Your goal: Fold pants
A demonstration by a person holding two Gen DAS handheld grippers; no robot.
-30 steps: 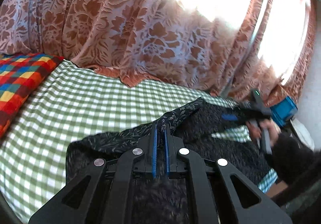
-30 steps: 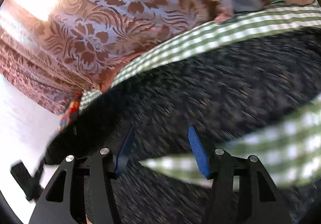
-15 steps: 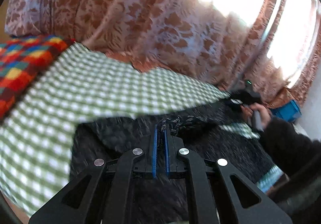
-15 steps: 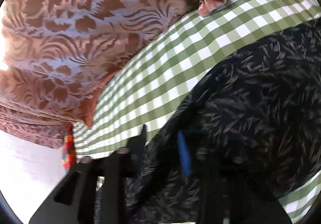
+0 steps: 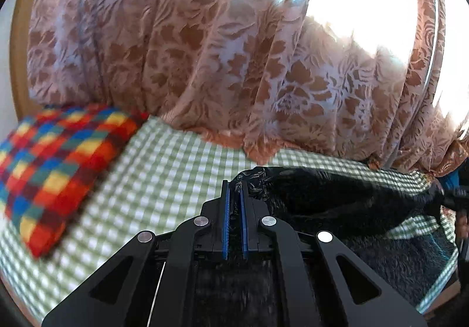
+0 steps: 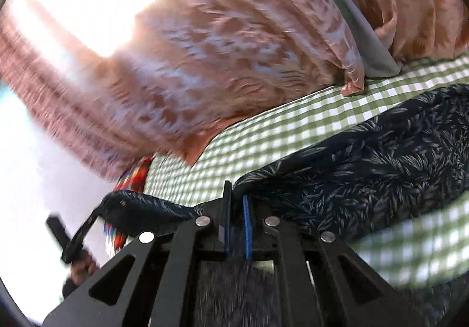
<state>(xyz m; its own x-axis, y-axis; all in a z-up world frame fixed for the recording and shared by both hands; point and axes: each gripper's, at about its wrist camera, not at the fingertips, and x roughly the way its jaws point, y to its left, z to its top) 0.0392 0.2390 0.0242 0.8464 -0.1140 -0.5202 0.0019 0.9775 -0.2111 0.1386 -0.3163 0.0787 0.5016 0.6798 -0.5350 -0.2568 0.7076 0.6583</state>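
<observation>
The pants [image 5: 337, 198] are dark navy with a pale leaf print and lie on a green-and-white checked sheet [image 5: 164, 180]. My left gripper [image 5: 234, 189] is shut on one edge of the pants, and the cloth stretches away to the right. In the right wrist view, my right gripper [image 6: 236, 201] is shut on another edge of the pants [image 6: 381, 168], which spread to the right over the sheet [image 6: 293, 133]. The other gripper and the hand holding it show at the lower left [image 6: 70, 242], with cloth hanging between.
A pink floral curtain [image 5: 234, 48] hangs behind the bed, bright window light behind it. A multicoloured checked pillow [image 5: 58, 163] lies at the left. A grey cloth [image 6: 369, 45] hangs among the curtain folds.
My right gripper has gone from open over the pants to shut on their edge. Both grippers have lifted and pulled the cloth taut between them. The left stays shut.
</observation>
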